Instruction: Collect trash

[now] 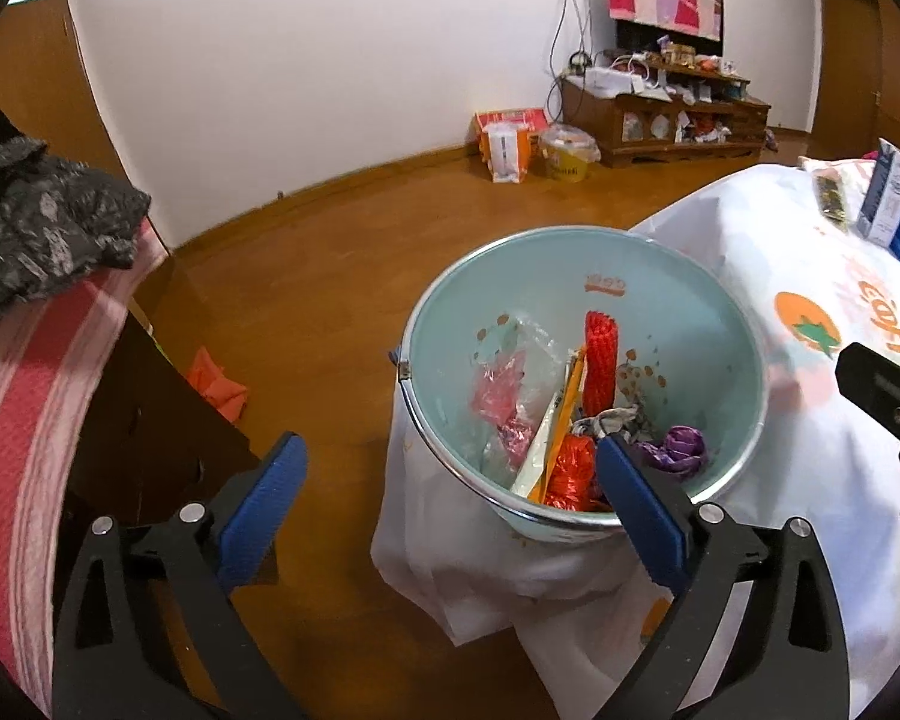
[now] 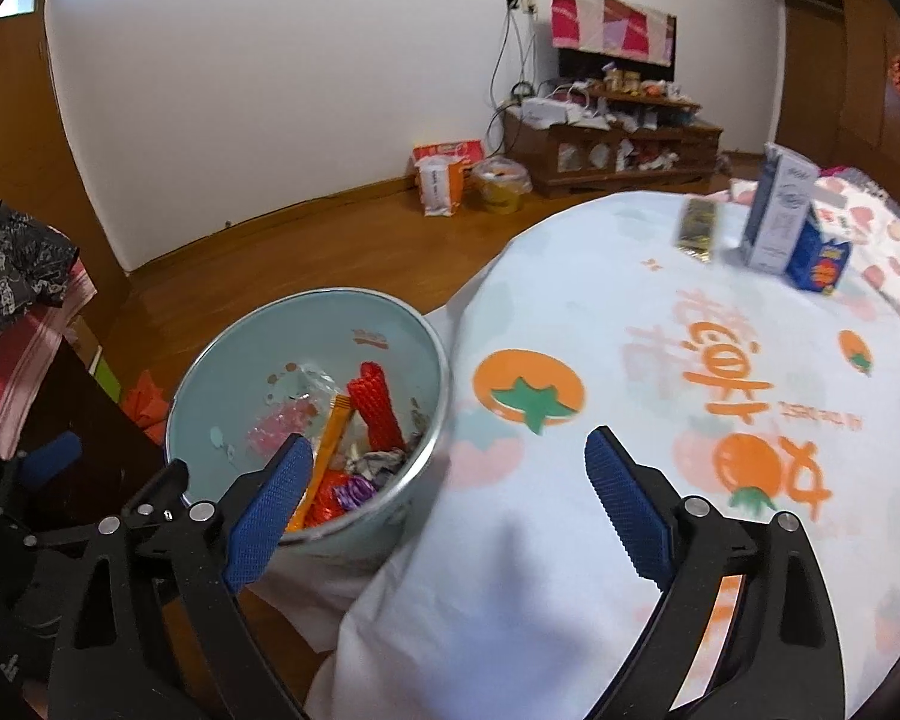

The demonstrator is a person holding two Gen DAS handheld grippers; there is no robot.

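The left gripper stands with its jaws spread wide and holding nothing, above the wooden floor and the near rim of the pale blue bucket. The bucket stands on the floor against the edge of the table's persimmon-print cloth and holds trash: a red foam net, an orange sachet, a purple wrapper. The right gripper hangs wide open and empty over the cloth's left edge. Two cartons stand at the far right edge.
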